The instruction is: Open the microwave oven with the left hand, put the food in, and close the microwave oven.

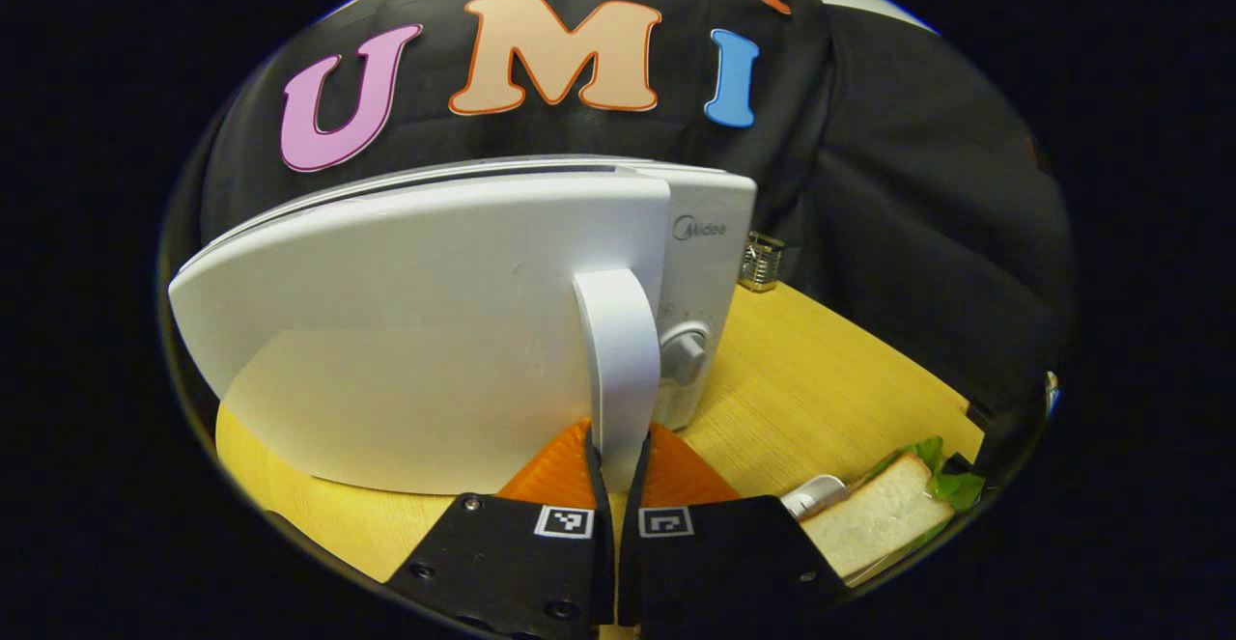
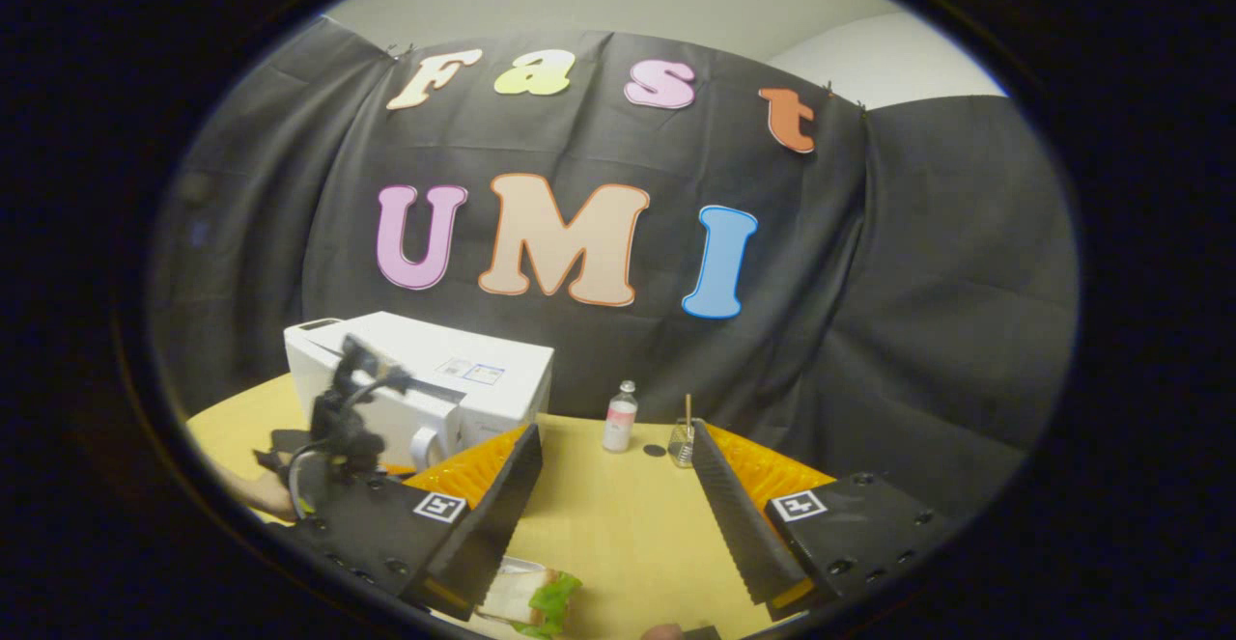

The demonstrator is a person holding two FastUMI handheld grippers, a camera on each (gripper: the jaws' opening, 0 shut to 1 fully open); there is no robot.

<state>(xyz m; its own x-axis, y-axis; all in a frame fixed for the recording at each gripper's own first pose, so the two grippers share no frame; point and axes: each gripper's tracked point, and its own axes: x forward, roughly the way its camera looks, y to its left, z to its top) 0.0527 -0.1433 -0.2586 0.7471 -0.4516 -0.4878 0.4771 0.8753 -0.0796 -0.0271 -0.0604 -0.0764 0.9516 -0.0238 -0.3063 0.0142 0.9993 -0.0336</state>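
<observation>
On a light wooden table (image 2: 618, 524) in the booth, the left gripper (image 1: 618, 447) clamps the upright white handle (image 1: 618, 360) of a white box-shaped microwave oven (image 1: 435, 331), both fingers pressed against the handle's lower end; the white door (image 1: 406, 350) fills the near side of the left gripper view, with a round white knob (image 1: 684, 355) on the control panel just beside the handle. In the right gripper view the same microwave oven (image 2: 454, 379) stands near the table's left far edge, and the left gripper, held by a hand (image 2: 261, 495), meets its front. The right gripper (image 2: 618, 514) hangs above the table's near edge with its fingers spread wide, gripping nothing. Just below its left finger lies the food, a white-bread sandwich with green lettuce (image 2: 536, 601), resting on a small pale plate (image 2: 517, 563); the left gripper view shows the sandwich (image 1: 888, 514) near the table's right near corner, outside the oven. Toward the table's far edge stand a small clear bottle with a pink label (image 2: 620, 416) and, near it, a small glass jar holding a thin stick (image 2: 683, 437), with a dark cap (image 2: 655, 450) between them.
</observation>
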